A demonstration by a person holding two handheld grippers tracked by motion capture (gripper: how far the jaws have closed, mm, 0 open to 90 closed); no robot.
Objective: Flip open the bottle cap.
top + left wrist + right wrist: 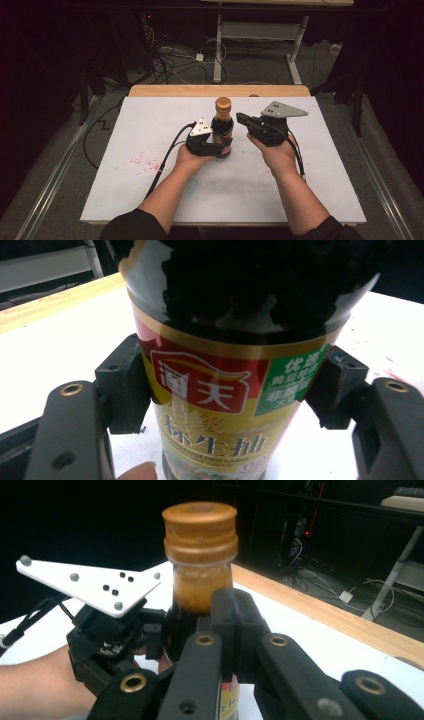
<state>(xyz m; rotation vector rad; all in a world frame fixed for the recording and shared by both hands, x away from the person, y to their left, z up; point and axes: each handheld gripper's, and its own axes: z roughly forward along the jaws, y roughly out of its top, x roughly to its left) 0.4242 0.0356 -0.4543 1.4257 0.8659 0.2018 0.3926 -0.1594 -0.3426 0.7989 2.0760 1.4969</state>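
Standing bottle: a dark glass sauce bottle [222, 131] with a red-and-gold printed label and a ribbed amber screw cap [223, 104] is upright near the middle of the white table top [150, 130], closer to its far edge than to the person.
Bottle close up: in the left gripper view the bottle [235, 365] shows its label with white characters on red, a green patch at one side, and dark liquid above.
Left gripper: the left gripper [216, 148] reaches in from the bottle's left at label height; its two black jaws are clamped on the bottle's lower body, one pad pressed on each side of the label.
Left gripper plate: a grey three-cornered plate sits on top of it, and a black cable trails back toward the person.
Right gripper: the right gripper [240, 119] is in the air just right of the bottle's shoulder, apart from the glass, its black jaws brought together with nothing between them.
Right gripper view: the closed jaws point at the bottle's neck [201, 587], the cap [200, 531] above them.
Table marks: faint red speckles [142, 161] lie on the white top at the left.
Far edge: a pale wooden strip [165, 90] runs along the back of the table.
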